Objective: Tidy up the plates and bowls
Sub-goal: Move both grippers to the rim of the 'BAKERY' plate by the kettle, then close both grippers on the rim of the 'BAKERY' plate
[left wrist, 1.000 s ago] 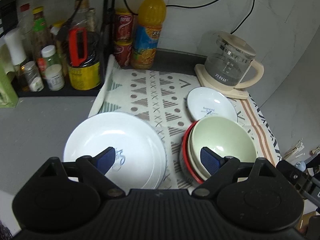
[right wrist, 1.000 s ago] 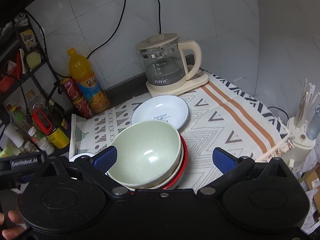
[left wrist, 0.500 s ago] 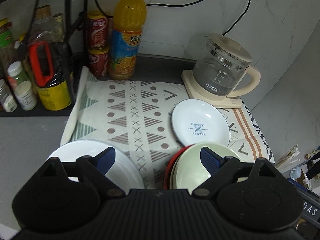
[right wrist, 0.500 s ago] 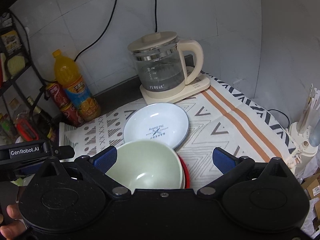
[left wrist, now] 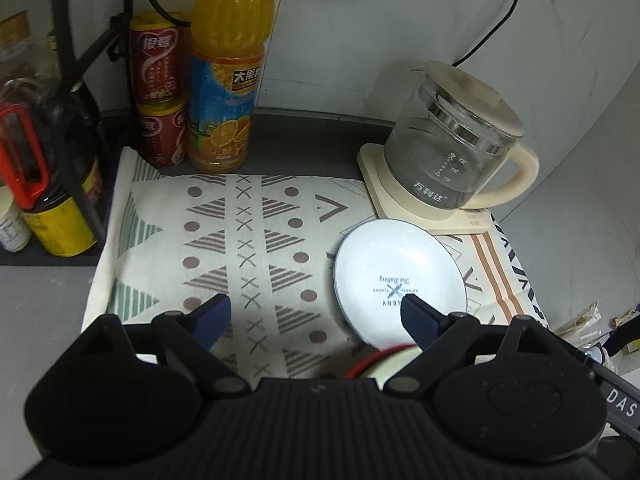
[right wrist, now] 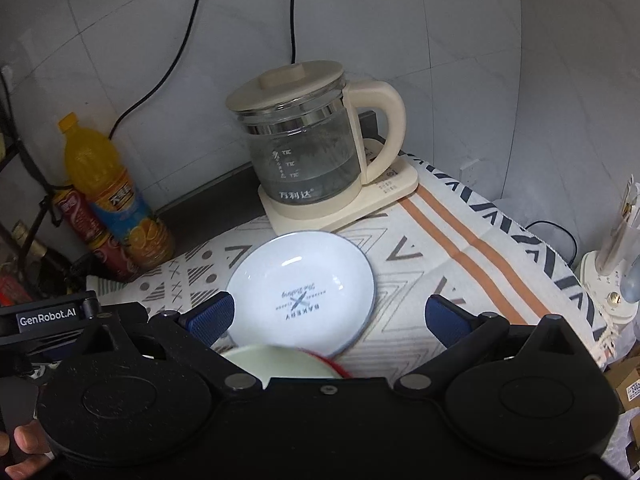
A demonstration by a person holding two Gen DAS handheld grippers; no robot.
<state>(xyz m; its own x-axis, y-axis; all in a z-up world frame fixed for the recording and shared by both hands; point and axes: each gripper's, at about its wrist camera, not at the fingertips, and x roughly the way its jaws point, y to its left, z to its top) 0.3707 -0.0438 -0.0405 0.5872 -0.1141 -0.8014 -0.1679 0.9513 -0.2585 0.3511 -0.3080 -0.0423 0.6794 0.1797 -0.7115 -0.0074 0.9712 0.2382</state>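
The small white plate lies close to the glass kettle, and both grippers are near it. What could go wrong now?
1. The small white plate lies just in front of the glass kettle; a reach carried too far might knock the kettle.
2. The right gripper and left gripper, both open, crowd the plate and could collide.
3. The stacked bowls touch the plate's near rim and may be bumped.
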